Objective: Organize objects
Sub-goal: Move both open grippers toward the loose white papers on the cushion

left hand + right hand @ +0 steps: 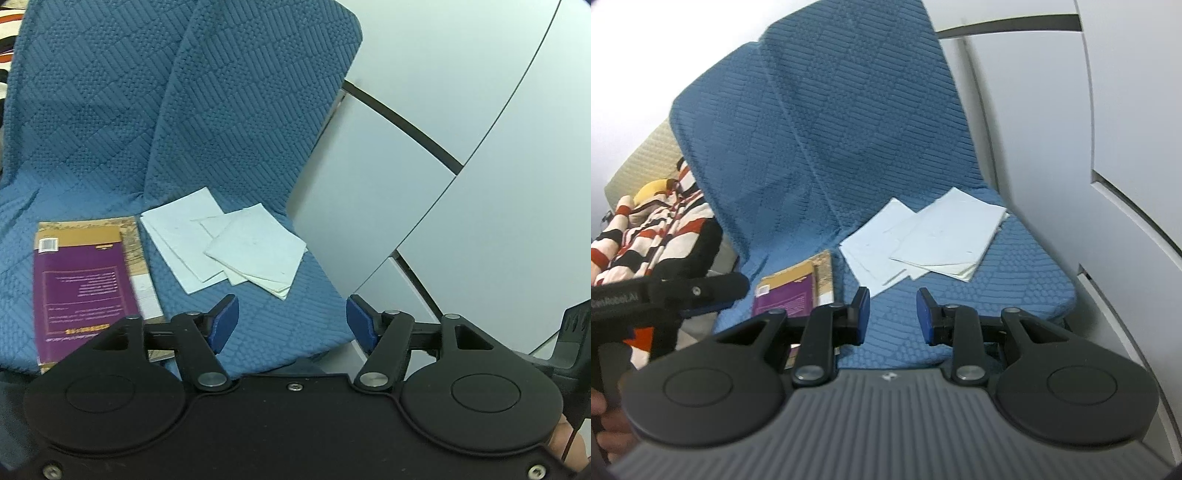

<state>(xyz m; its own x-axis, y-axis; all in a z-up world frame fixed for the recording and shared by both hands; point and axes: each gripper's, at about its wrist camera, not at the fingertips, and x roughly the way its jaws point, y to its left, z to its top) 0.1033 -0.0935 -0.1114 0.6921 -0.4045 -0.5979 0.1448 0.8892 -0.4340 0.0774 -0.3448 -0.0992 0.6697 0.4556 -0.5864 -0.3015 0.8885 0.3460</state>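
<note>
A loose heap of pale white paper sheets (221,243) lies fanned and crooked on the seat of a sofa under a quilted blue fabric cover (110,110), toward the seat's right edge and close to the fold where seat meets backrest. The sheets overlap at odd angles, so they look dropped rather than stacked and probably need squaring up. Just left of them, apart from the nearest sheet by a narrow strip of cover, a purple and tan softcover book (83,280) rests flat on a second, lighter-covered book (142,258), both lying lengthwise from the backrest fold toward the seat's front edge. That pair already looks tidy.

The left gripper (291,323) hovers over the front edge of the seat, below the papers, its blue-padded jaws spread wide with only cover between them, touching nothing. The right gripper (892,315) hangs likewise above the front edge, jaws parted more narrowly and empty, aimed at the papers.
</note>
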